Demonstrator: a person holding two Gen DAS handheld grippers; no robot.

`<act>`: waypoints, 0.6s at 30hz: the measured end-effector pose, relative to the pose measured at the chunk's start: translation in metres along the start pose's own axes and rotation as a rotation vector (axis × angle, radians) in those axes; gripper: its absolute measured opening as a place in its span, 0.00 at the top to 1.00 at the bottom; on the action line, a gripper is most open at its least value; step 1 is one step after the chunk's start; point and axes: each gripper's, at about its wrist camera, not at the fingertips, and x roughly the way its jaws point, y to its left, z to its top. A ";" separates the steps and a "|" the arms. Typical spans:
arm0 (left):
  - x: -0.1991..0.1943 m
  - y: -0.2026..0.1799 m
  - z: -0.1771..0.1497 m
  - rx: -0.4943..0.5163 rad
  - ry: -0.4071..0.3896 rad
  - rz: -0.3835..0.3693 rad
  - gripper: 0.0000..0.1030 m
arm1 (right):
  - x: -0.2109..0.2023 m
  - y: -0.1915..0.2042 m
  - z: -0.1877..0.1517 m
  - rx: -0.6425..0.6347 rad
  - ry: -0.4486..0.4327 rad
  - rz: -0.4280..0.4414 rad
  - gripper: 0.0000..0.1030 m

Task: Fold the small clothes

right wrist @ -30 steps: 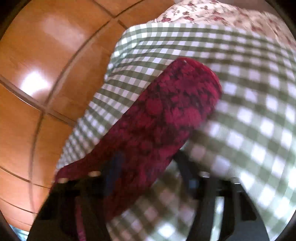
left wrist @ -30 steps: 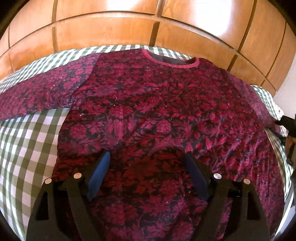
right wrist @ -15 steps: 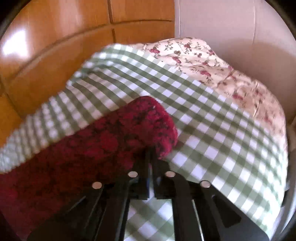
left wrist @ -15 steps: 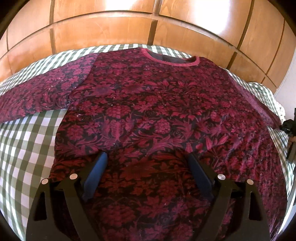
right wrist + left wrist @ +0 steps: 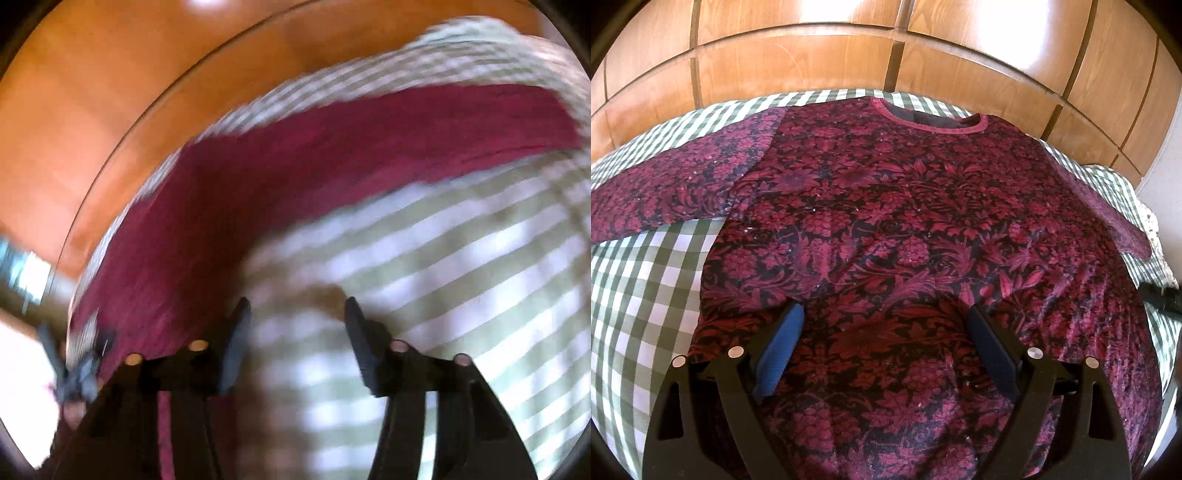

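Note:
A dark red floral long-sleeved top lies flat, front up, on a green-and-white checked cloth, neckline at the far side. Its left sleeve stretches out to the left, its right sleeve runs down the right edge. My left gripper is open and empty, hovering over the lower middle of the top. In the blurred right wrist view, my right gripper is open and empty over the checked cloth, beside the right sleeve, which lies released to its left.
Wooden panelled doors stand close behind the far edge of the cloth, also in the right wrist view. A white floral fabric peeks out at the right edge. The other gripper's dark tip shows at the right.
My right gripper closed on the sleeve cuff half a second ago; now it is open, off the sleeve, and swinging fast. My left gripper stayed open and drew back slightly.

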 end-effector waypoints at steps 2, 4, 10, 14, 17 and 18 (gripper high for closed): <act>-0.003 0.001 -0.001 -0.007 -0.003 -0.003 0.14 | 0.012 0.032 -0.018 -0.090 0.043 0.003 0.71; -0.007 0.003 -0.005 -0.018 -0.011 -0.001 0.14 | 0.014 0.054 -0.032 -0.201 0.026 -0.136 0.84; -0.022 0.009 -0.020 -0.046 -0.024 -0.011 0.14 | 0.002 0.059 -0.059 -0.304 -0.012 -0.260 0.89; -0.024 0.007 -0.023 -0.033 -0.023 -0.001 0.14 | -0.007 0.034 -0.044 -0.180 -0.016 -0.146 0.66; -0.023 0.008 -0.022 -0.035 -0.022 -0.001 0.14 | -0.027 -0.002 -0.021 -0.065 -0.071 -0.122 0.47; -0.023 0.008 -0.022 -0.034 -0.022 0.000 0.14 | -0.038 -0.022 -0.009 0.003 -0.118 -0.135 0.45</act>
